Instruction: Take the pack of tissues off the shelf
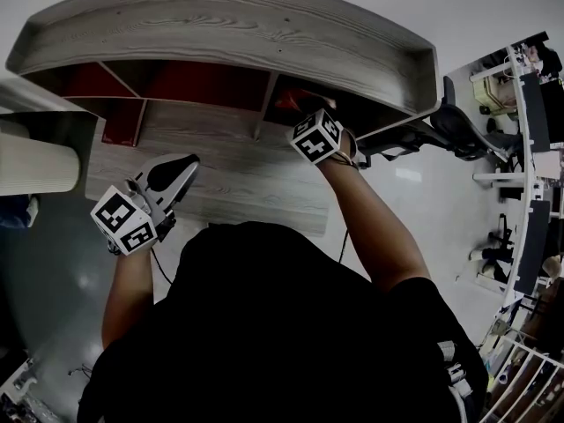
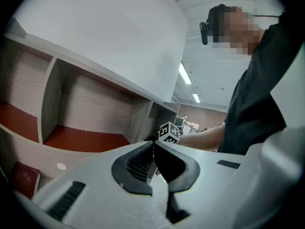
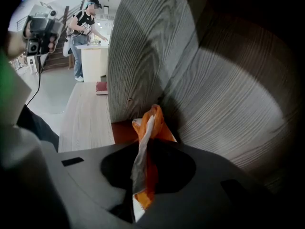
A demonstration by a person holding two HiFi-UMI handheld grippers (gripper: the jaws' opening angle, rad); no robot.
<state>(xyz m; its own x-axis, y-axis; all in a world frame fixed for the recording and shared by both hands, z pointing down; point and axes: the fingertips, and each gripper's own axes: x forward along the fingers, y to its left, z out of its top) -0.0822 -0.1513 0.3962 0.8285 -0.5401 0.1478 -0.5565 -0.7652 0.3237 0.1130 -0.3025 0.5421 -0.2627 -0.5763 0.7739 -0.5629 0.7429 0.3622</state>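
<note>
The pack of tissues [image 3: 151, 123], the orange and white one, is in the right-hand compartment of the shelf [image 1: 220, 25]. It's low down by the red floor, tucked into the corner where the upright divider meets the back wall. From the head view you only catch a bit of orange [image 1: 295, 102] poking out past the marker cube.

Your right gripper [image 3: 148, 151] is reaching down into that compartment. Its fingers are narrow and pinched on the pack's wrapper, which is squashed into a thin crumpled strip between the pads.

Your left gripper [image 2: 153, 147] is well off to the left, hanging over the wood-grain worktop [image 1: 238, 183] in front of the shelf and pointing roughly level. Its fingers are pressed together with nothing in them. In the head view you can see it [image 1: 183, 164] well apart from the right one.

From the left gripper view, the two left compartments have red floors and pale wood backs. A small dark red thing [image 2: 24, 178] lies on the worktop below them; I can't tell what it is.
</note>
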